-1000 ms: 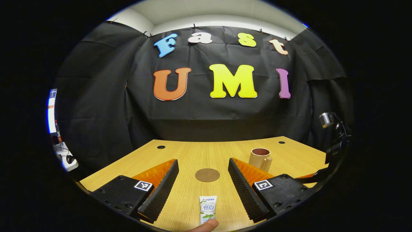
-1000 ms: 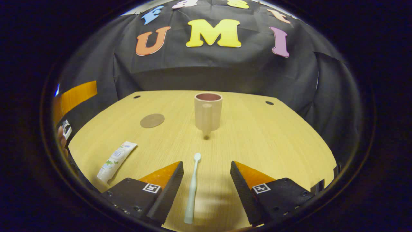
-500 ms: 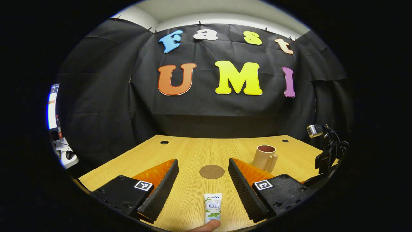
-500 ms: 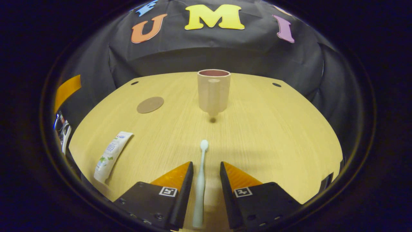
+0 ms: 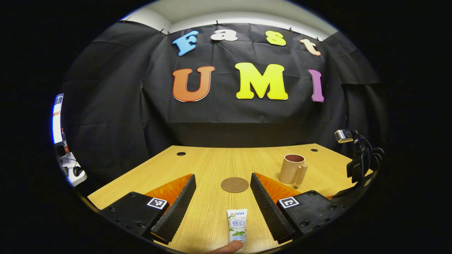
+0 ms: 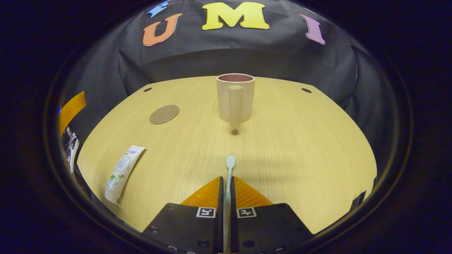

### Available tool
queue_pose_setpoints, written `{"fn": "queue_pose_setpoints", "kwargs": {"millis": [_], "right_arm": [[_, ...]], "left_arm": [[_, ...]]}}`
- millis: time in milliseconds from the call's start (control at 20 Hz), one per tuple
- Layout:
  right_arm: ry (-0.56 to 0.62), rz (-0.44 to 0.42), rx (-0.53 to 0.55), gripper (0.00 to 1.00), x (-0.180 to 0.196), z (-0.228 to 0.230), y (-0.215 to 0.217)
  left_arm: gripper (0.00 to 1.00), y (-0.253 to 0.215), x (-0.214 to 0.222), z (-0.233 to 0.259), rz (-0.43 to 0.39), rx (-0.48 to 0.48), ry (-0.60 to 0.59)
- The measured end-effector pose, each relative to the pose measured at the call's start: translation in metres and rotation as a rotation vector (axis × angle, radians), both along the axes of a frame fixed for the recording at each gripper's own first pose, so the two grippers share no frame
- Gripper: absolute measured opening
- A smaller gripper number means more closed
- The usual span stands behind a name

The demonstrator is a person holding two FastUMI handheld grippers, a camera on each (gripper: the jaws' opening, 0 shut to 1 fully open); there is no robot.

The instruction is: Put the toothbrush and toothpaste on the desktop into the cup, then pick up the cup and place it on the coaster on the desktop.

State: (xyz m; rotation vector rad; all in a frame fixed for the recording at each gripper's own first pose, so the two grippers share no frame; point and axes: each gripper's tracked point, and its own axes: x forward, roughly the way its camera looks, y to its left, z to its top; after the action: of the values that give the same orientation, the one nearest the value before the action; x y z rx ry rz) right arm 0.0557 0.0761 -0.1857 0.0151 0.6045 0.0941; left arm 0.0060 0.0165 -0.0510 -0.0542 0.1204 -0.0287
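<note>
Here the right tongs (image 6: 226, 183) clamp the toothbrush (image 6: 229, 165); left tongs (image 5: 223, 190) gape wide around the toothpaste (image 5: 237, 222).

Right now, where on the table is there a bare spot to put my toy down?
The widest bare wood lies right of the cup, out to the table edge. There is also room between the coaster and the cup. It is busier near the toothpaste and where the right gripper pinches the toothbrush.

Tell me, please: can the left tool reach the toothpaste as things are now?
Probably yes. The left tool is open and the toothpaste lies flat between its fingers, with only a fingertip at its near end.
</note>
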Motion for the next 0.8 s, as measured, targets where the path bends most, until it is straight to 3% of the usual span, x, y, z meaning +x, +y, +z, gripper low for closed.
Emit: {"fn": "queue_pose_setpoints", "kwargs": {"millis": [50, 300, 500, 800], "right_arm": [[-0.004, 0.009, -0.013, 0.0, -0.017, 0.01, 0.002], [-0.046, 0.044, 0.01, 0.0, -0.023, 0.011, 0.008], [-0.155, 0.054, -0.017, 0.0, -0.031, 0.03, 0.002], [-0.27, 0.077, 0.002, 0.0, -0.052, 0.063, -0.001]], "left_arm": [[0.99, 0.002, -0.001, -0.003, 0.004, -0.002, 0.007], [0.99, 0.006, -0.003, -0.023, 0.006, -0.011, 0.057], [0.99, -0.006, -0.007, -0.055, -0.034, -0.031, 0.148], [0.99, -0.031, -0.013, -0.094, -0.077, 0.016, 0.262]]}}
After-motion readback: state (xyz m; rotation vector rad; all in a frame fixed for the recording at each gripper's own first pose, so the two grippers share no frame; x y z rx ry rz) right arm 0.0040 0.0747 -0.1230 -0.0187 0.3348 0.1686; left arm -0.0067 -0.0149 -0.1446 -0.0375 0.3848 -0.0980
